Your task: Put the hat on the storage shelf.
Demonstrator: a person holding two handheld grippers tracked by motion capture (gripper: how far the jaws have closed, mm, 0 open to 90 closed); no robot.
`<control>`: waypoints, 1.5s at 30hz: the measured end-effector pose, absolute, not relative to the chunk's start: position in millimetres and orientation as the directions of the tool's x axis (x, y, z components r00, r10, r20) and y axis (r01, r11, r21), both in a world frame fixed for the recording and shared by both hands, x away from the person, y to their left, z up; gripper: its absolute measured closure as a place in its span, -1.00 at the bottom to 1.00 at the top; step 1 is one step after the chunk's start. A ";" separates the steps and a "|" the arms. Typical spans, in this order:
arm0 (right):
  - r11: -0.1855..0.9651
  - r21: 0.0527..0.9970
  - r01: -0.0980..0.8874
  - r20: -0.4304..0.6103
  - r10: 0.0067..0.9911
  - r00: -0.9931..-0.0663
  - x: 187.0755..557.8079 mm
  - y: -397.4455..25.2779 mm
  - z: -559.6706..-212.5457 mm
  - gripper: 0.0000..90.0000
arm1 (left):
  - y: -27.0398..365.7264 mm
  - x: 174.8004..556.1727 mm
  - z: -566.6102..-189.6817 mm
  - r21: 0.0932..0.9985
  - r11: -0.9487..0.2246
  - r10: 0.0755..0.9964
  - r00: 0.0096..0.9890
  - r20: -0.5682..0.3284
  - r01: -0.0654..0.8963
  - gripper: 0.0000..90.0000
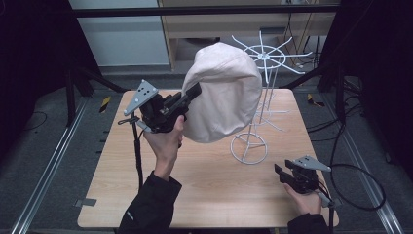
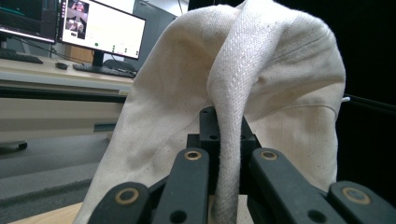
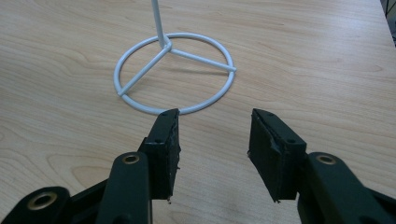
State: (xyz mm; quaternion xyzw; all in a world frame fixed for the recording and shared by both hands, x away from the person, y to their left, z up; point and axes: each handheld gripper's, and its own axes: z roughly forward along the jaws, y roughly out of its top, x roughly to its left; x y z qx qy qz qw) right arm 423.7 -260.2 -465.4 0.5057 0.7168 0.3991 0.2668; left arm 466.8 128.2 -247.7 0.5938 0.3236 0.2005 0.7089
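Left tongs (image 1: 194, 92) pinch one cream hat (image 1: 224, 92) aloft; right tongs (image 1: 278, 171) gape empty near one white wire rack (image 1: 249, 146).

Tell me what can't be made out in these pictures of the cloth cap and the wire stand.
- High view: the cloth cap covers much of the white wire stand, so any contact is hidden.
- Left gripper view: the left gripper pinches a cloth fold; the cap blocks the stand.
- Right gripper view: the top edge crops the stand's pole.
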 end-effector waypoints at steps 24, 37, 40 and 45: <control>0.175 0.838 0.517 0.019 0.937 -0.348 424.1 -260.0 -466.1 0.17 | 122.9 486.6 -290.0 0.975 0.106 0.697 0.684 -0.214 0.197 0.91; 0.176 0.838 0.517 0.018 0.937 -0.349 424.1 -259.9 -466.1 0.16 | 115.7 490.3 -296.3 0.975 0.059 0.706 0.682 -0.192 0.214 0.88; 0.177 0.837 0.518 0.017 0.937 -0.348 424.2 -259.8 -466.3 0.16 | 114.9 491.6 -297.3 0.974 0.048 0.706 0.683 -0.189 0.220 0.85; 0.179 0.837 0.517 0.015 0.937 -0.349 424.4 -259.7 -466.4 0.15 | 111.8 493.1 -298.4 0.975 0.029 0.707 0.685 -0.177 0.222 0.79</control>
